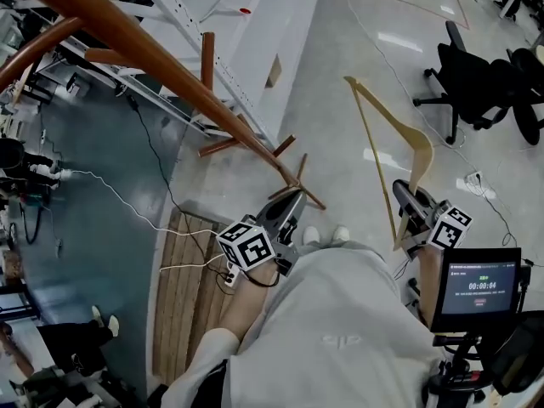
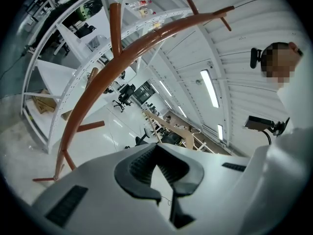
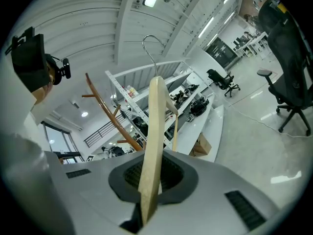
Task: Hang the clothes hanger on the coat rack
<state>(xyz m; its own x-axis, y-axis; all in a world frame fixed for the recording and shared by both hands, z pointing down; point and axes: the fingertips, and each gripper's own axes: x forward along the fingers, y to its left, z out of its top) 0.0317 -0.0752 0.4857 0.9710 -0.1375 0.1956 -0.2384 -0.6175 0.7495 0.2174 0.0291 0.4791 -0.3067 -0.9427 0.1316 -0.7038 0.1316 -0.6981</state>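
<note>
The brown wooden coat rack (image 1: 153, 49) leans across the head view from the top left down to its feet near the centre; its curved trunk (image 2: 112, 72) and pegs fill the left gripper view, and it shows further off (image 3: 105, 109) in the right gripper view. My right gripper (image 1: 408, 198) (image 3: 149, 180) is shut on the pale wooden clothes hanger (image 1: 414, 138) (image 3: 154, 131), which stands upright with its wire hook (image 3: 149, 45) on top, to the right of the rack and apart from it. My left gripper (image 1: 293, 198) (image 2: 157, 164) is shut with nothing in it, close by the rack's feet.
Black office chairs (image 1: 476, 83) stand at the right. A white shelving frame (image 1: 255, 24) runs behind the rack. A wooden pallet (image 1: 191, 287) and a white cable (image 1: 110, 189) lie on the floor at the left. A small screen (image 1: 480, 287) hangs by my right arm.
</note>
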